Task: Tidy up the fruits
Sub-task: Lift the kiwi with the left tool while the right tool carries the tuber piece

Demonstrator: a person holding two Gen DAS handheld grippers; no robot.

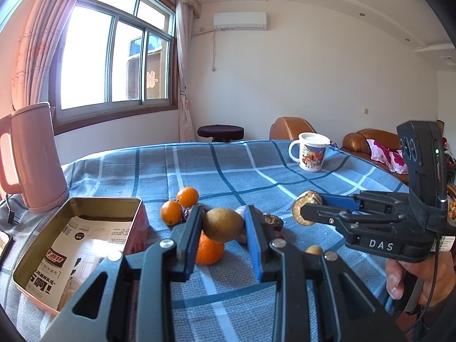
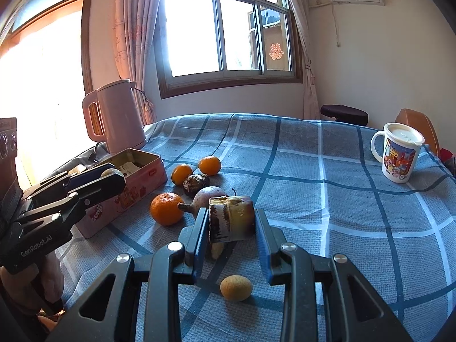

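Note:
My left gripper (image 1: 223, 223) is shut on a small tan round fruit (image 1: 223, 225), held above the table beside the open pink tin box (image 1: 79, 245); it also shows in the right wrist view (image 2: 112, 175) over the tin box (image 2: 128, 182). My right gripper (image 2: 231, 222) is shut on a brown-yellow cut fruit piece (image 2: 231, 218), held above the fruit pile; it shows in the left wrist view (image 1: 306, 208) too. On the cloth lie oranges (image 2: 166, 208) (image 2: 209, 165) (image 2: 181, 173), a purple fruit (image 2: 208, 195), a dark wrinkled fruit (image 2: 193, 183) and a small tan fruit (image 2: 236, 287).
A pink kettle (image 2: 114, 116) stands behind the tin box. A lidded picture mug (image 2: 399, 154) stands at the far right of the blue checked tablecloth (image 2: 327, 199). A phone (image 1: 4, 245) lies at the left edge. Brown sofas (image 1: 367, 139) and a stool stand beyond the table.

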